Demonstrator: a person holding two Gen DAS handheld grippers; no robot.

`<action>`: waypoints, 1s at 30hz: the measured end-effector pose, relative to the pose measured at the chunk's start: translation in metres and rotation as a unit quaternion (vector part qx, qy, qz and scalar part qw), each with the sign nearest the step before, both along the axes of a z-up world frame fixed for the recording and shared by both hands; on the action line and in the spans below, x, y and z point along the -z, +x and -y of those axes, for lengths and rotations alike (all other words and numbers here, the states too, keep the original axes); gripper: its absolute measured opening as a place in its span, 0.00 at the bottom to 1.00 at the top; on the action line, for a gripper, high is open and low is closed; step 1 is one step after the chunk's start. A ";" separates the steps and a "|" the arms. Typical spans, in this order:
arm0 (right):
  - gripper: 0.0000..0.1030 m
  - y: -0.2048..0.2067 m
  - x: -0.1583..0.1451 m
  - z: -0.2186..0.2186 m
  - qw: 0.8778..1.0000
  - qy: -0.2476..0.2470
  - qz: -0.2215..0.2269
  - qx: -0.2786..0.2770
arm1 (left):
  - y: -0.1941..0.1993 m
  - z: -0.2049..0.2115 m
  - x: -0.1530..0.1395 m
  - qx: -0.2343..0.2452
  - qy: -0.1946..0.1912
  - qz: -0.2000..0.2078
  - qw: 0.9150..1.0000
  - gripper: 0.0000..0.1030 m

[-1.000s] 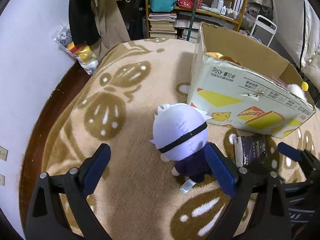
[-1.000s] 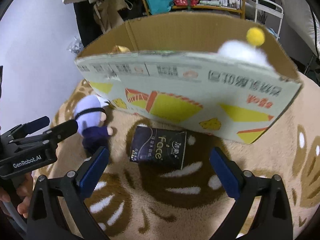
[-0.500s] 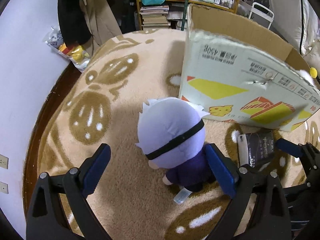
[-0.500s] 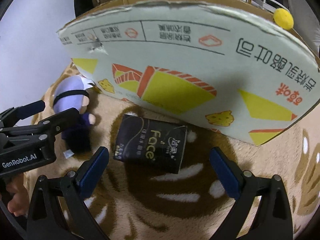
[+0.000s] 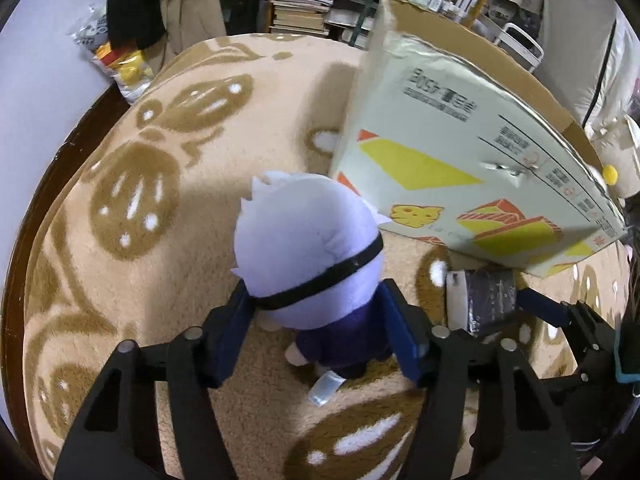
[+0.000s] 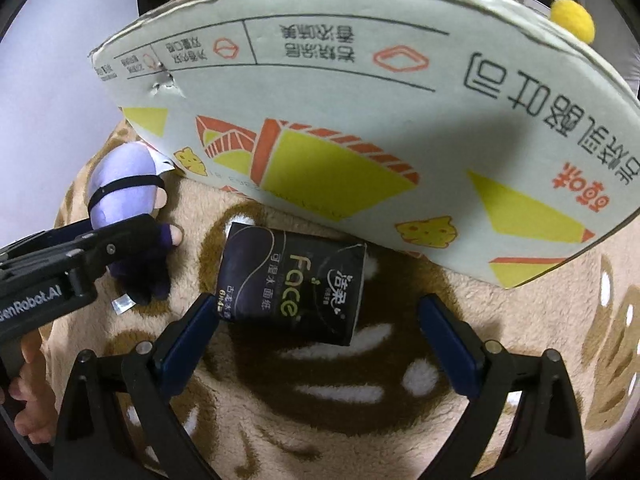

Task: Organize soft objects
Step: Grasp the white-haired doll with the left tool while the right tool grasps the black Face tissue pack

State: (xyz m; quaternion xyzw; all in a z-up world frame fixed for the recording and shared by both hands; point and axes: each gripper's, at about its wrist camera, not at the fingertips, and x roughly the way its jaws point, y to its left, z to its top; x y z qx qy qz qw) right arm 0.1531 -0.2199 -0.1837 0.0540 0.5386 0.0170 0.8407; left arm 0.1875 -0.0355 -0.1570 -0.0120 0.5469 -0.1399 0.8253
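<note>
A plush doll [image 5: 308, 252] with a pale lilac head, black band and dark purple body stands on the beige rug. My left gripper [image 5: 318, 330] has closed around the doll's body, both blue pads pressing it. The doll also shows in the right wrist view [image 6: 128, 196], with the left gripper [image 6: 80, 256] on it. A black tissue pack [image 6: 294, 280] lies on the rug by the cardboard box [image 6: 360, 128]. My right gripper [image 6: 316, 336] is open, its pads either side of the pack's near end, not touching. The pack also shows in the left wrist view [image 5: 482, 294].
The large printed cardboard box [image 5: 460, 168] stands open at the right, with a yellow pompom [image 6: 572, 20] at its rim. A bookshelf [image 5: 304, 4], hanging clothes and a plastic bag [image 5: 116, 64] lie beyond the rug. Dark wooden floor edges the rug at left.
My left gripper has moved forward and closed on the doll. My right gripper has moved down toward the tissue pack and narrowed around it.
</note>
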 end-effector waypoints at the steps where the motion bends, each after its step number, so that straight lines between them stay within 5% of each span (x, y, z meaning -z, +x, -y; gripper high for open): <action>1: 1.00 -0.002 -0.001 0.001 1.000 0.000 0.000 -0.001 | 0.001 0.000 0.001 0.001 0.003 0.000 1.000 0.60; 26: 1.00 -0.008 0.017 -0.026 0.999 -0.028 -0.015 -0.006 | -0.006 0.007 0.000 -0.011 0.025 0.019 0.999 0.58; 30: 0.91 -0.010 0.019 -0.029 0.999 -0.028 -0.022 -0.004 | -0.011 0.009 -0.004 -0.008 0.030 0.035 0.999 0.55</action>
